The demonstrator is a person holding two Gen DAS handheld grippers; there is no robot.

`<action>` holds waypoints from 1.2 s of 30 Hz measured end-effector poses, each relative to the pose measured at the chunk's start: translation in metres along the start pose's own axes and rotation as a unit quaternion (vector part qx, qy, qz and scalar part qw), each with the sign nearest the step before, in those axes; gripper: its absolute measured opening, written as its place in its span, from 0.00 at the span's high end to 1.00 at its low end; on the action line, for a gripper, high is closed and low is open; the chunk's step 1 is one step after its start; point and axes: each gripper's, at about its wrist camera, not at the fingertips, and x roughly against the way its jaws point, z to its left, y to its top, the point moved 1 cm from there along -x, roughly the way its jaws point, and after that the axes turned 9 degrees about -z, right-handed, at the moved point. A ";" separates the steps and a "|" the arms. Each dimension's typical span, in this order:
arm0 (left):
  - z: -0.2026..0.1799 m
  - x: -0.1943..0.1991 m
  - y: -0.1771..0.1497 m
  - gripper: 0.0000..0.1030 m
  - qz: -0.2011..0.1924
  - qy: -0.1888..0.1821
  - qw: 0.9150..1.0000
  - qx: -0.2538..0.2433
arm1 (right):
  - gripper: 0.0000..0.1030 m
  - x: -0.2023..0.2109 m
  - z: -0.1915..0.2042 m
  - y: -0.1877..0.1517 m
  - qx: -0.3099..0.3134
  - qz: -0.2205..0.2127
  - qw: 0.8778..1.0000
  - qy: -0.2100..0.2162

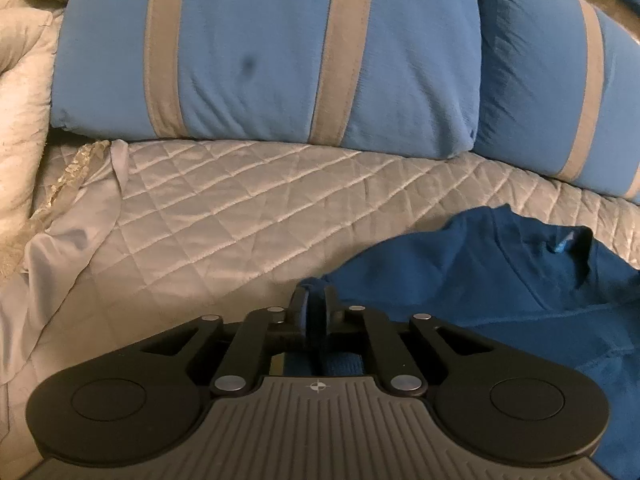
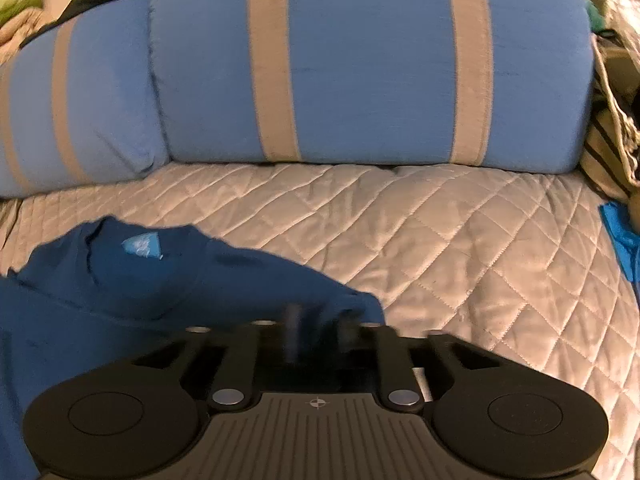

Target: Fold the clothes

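A dark blue shirt (image 1: 480,280) lies on a quilted grey bedspread (image 1: 240,208), its collar and pale blue label (image 1: 560,245) toward the pillows. My left gripper (image 1: 315,302) sits at the shirt's left shoulder edge, its jaws nearly together with a fold of the blue cloth pinched between them. In the right wrist view the same shirt (image 2: 140,292) spreads to the left, label (image 2: 141,247) showing. My right gripper (image 2: 319,320) is at the shirt's right shoulder edge. Its fingers are blurred and stand apart, with cloth lying loose between them.
Two light blue pillows with grey stripes (image 1: 260,52) (image 2: 368,60) lean along the head of the bed. A beige blanket (image 1: 20,120) is bunched at the far left. A striped bag (image 2: 608,148) and a bright blue cloth (image 2: 620,236) sit at the bedspread's (image 2: 460,240) right edge.
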 end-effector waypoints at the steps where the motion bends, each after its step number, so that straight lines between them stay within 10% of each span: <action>1: 0.000 0.002 0.000 0.87 0.000 -0.001 1.000 -0.002 | 0.44 0.003 0.004 -0.001 0.004 0.001 1.000 0.006; 3: 0.001 0.009 -0.001 0.64 -0.006 0.004 1.000 -0.004 | 0.08 0.011 0.014 -0.002 0.024 -0.014 1.000 -0.004; 5: 0.003 0.019 -0.001 0.36 -0.023 0.013 1.000 -0.003 | 0.00 0.020 0.024 -0.004 0.050 -0.041 0.998 -0.024; 24: -0.001 0.082 -0.031 0.31 -0.054 -0.066 0.988 -0.127 | 0.00 0.074 0.006 -0.026 0.065 -0.042 0.997 -0.024; 30: -0.021 0.085 -0.053 0.31 -0.070 -0.060 0.964 -0.249 | 0.00 0.085 -0.011 -0.036 0.064 -0.039 0.997 -0.027; 36: -0.044 0.075 -0.080 0.31 -0.085 -0.027 0.918 -0.386 | 0.00 0.094 -0.019 -0.043 0.057 -0.039 0.997 -0.026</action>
